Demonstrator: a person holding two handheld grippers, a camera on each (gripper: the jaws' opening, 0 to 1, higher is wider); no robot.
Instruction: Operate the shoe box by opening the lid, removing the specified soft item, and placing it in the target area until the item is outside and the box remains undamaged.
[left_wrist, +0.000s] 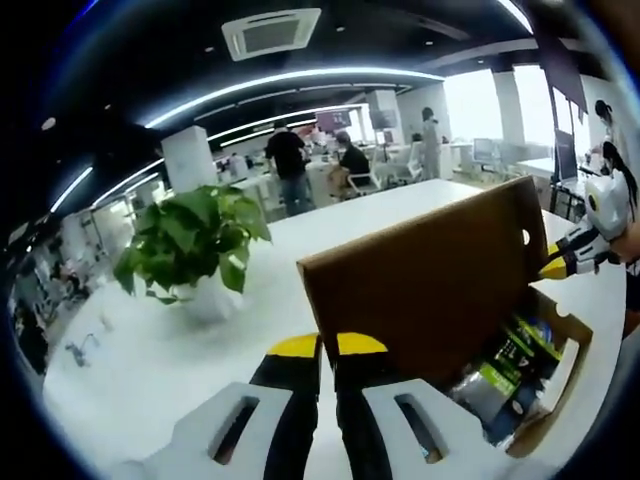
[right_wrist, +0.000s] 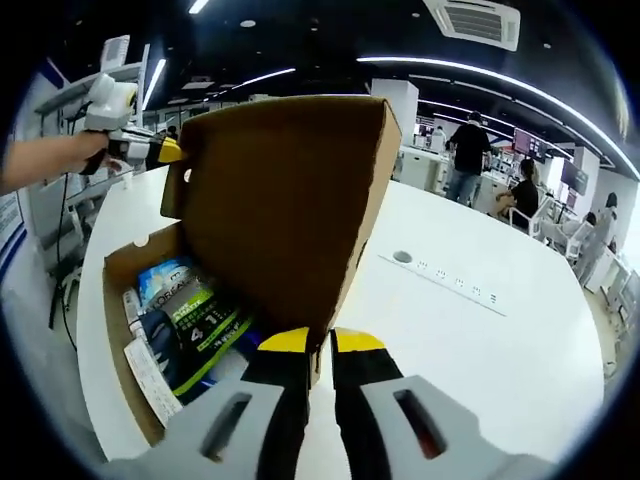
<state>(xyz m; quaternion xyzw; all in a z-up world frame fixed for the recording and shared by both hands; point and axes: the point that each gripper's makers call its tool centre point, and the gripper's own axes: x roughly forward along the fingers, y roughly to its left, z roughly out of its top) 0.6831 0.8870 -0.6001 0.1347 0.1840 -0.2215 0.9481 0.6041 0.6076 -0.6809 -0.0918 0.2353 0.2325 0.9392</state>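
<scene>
I'm working over a white table with a smooth, glossy top and a rounded edge. In the left gripper view, a leafy green plant in a white pot stands on it to the left, well apart from the brown cardboard shoe box, which sits on the right part of the tabletop. In the right gripper view the same box rests near the table's left edge, and farther right a round cable port and a flush strip of sockets are set into the white surface.
</scene>
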